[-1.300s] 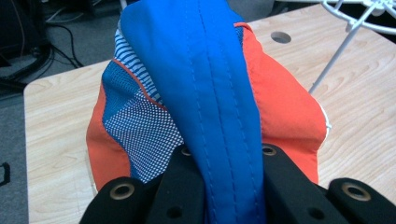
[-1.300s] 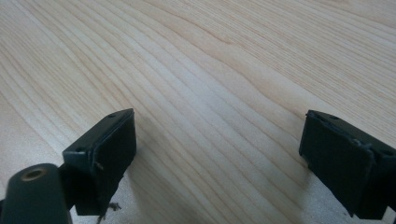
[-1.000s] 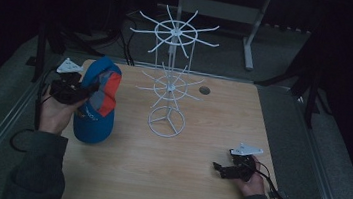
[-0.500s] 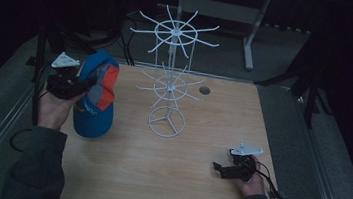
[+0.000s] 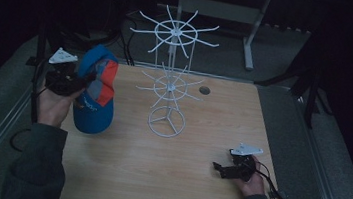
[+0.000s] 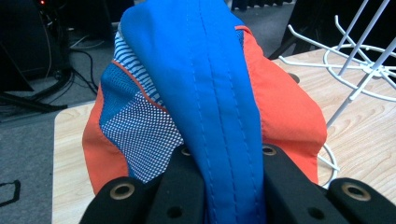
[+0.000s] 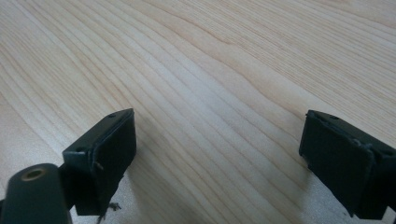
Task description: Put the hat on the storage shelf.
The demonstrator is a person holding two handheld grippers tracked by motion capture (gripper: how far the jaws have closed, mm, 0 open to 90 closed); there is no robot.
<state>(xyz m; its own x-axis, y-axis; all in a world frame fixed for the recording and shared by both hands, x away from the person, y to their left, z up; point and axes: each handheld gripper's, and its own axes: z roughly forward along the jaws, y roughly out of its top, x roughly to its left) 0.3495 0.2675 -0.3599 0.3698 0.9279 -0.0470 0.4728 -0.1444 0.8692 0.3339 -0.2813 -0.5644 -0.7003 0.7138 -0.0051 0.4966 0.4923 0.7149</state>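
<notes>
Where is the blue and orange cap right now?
In the high view the cap is at the table's left side, clamped in the left gripper, left of the white wire rack.

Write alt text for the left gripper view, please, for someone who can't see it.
Two black jaws of the left gripper pinch the blue brim of a blue, orange and mesh cap, which fills most of the picture. Behind it lie a wooden table and, at right, part of a white wire rack.
</notes>
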